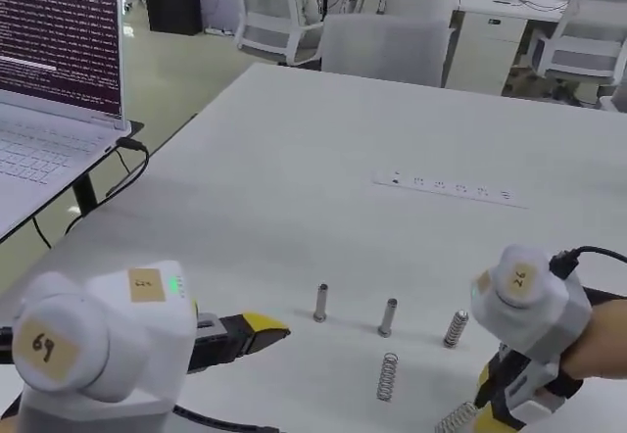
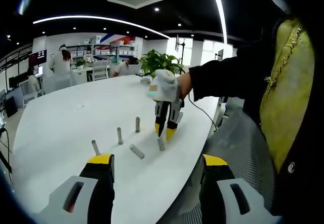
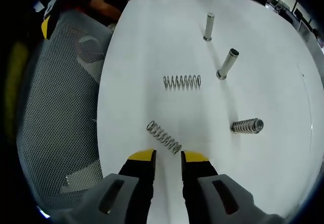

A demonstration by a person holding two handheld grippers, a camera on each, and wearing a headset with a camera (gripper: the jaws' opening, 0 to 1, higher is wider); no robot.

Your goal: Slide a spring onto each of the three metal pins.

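Surface [image 1: 294, 149]: white, matte and smooth, in an open office.
Right tool [image 3: 168, 156]: yellow-tipped jaws a little apart, empty, aimed down at the surface.
Near spring [image 3: 163, 137]: thin steel coil lying flat and slantwise just ahead of those tips, near the surface's edge.
Left tool [image 2: 158, 160]: jaws wide apart, empty, hanging off to one side.
Second spring [image 3: 182, 82]: same open coil, flat, between the near spring and the bare pins.
Sprung pin [image 3: 246, 126]: upright steel peg already wearing its coil.
Mid pin [image 3: 227, 64]: bare, polished cylinder, upright.
Far pin [image 3: 208, 26]: bare, likewise.
Progress: one of three done, as I judge it.
Risk, pinch: jaws closing across the slanted coil may squash it or flick it off the edge, since round wire slips on hard pads.
Risk, threading: a coil held crooked could catch on a pin's top and knock the pin over.
Far end: power strip [image 1: 446, 188]; laptop [image 1: 49, 80] at the left.
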